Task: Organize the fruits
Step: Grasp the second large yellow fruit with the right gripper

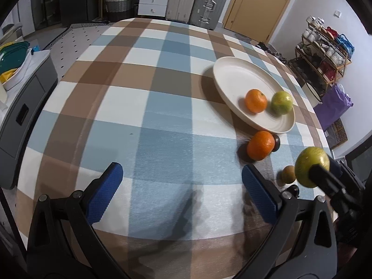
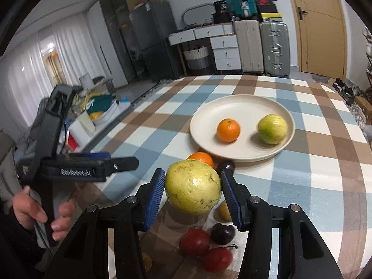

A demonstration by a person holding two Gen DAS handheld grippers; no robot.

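- Right gripper (image 2: 193,191): clenched on a large yellow-green guava (image 2: 193,187), one blue pad against each flank. The fruit hangs clear of the tablecloth (image 2: 302,186), so the pads alone carry it. The grip sits across the widest part, probably to keep the round skin from slipping.
- Plate (image 2: 232,107): cream, shallow, set towards the far side of the table. It already holds an orange (image 2: 228,130) and a second green guava (image 2: 272,129), apart from each other, with bare space on the near-left. This appears to be the collecting dish.
- Loose fruit on the cloth: another orange (image 2: 201,158) just beside the near rim of the plate, with a dark plum (image 2: 225,166) beside it. Two red plums (image 2: 194,241), a second dark plum (image 2: 222,233) and a small brownish fruit (image 2: 224,210) lie below the held guava, unsorted.
- Left gripper (image 1: 181,189): released, jaws wide, nothing between them. It hovers over bare cloth to the left of the fruit, seemingly kept clear of the other arm's path.
- Person's hand (image 2: 34,211): wrapped round the left tool's handle.
- Stage, as judged: the guava awaits carriage to the plate.
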